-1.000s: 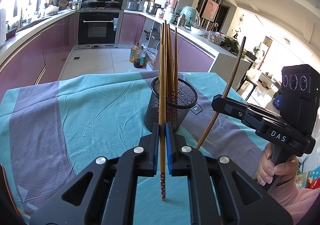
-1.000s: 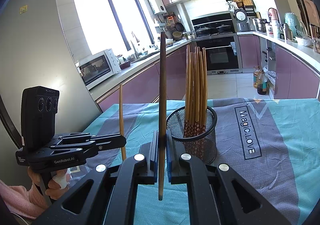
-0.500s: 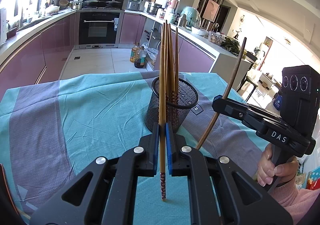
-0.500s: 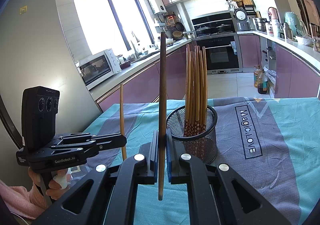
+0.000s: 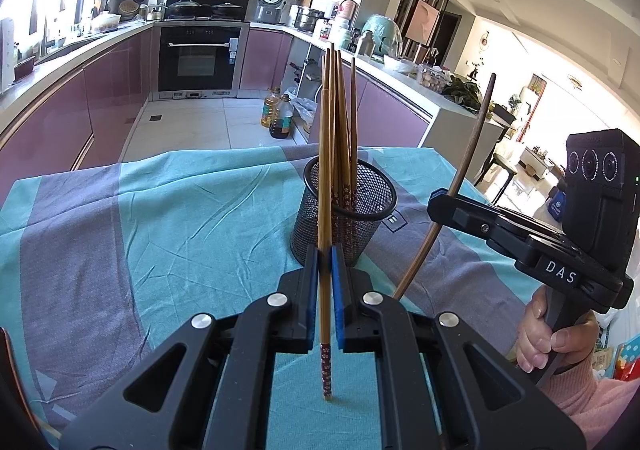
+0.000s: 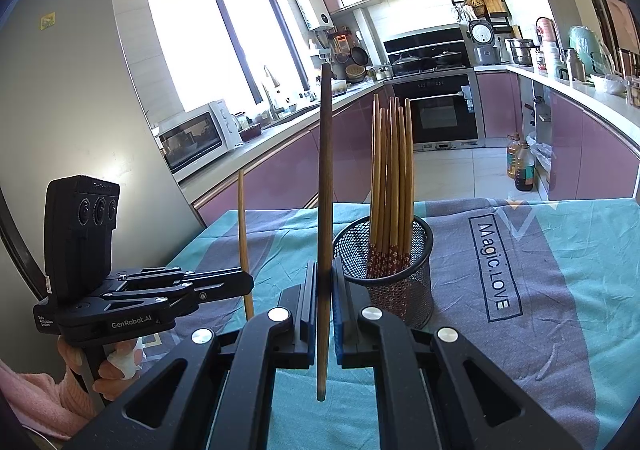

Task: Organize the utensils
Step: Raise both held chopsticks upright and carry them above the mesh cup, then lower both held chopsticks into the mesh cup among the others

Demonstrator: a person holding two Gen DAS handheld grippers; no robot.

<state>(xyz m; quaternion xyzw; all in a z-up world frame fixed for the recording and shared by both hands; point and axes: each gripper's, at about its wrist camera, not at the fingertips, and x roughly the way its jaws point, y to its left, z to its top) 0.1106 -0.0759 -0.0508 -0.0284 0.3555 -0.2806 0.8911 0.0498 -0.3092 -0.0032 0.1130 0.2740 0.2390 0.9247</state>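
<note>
Left wrist view: your left gripper (image 5: pixel 325 282) has its jaws pinching a light bamboo chopstick (image 5: pixel 325 210), held near upright, patterned end down and hanging clear above the teal-and-grey cloth (image 5: pixel 180 218) on the worktop. Pinched around mid-length, I'd guess so the lower end can clear the rim and drop in. The mesh holder (image 5: pixel 344 218) sits just behind it, already carrying a bundle of matching chopsticks (image 5: pixel 340 122), patterned ends down too.

Same view shows your right gripper (image 5: pixel 440 206) from the side: its dark chopstick (image 5: pixel 468 174) leans, top away from the holder. You can't read that tilt from its own camera.

Right wrist view: jaws pinching the dark chopstick, which looks upright here. Only this view shows the "Magic.LOVE" print (image 6: pixel 495 266) and your left hand (image 6: pixel 116 366) with a bandaged finger.

Both sticks are beside the holder, not over it.
</note>
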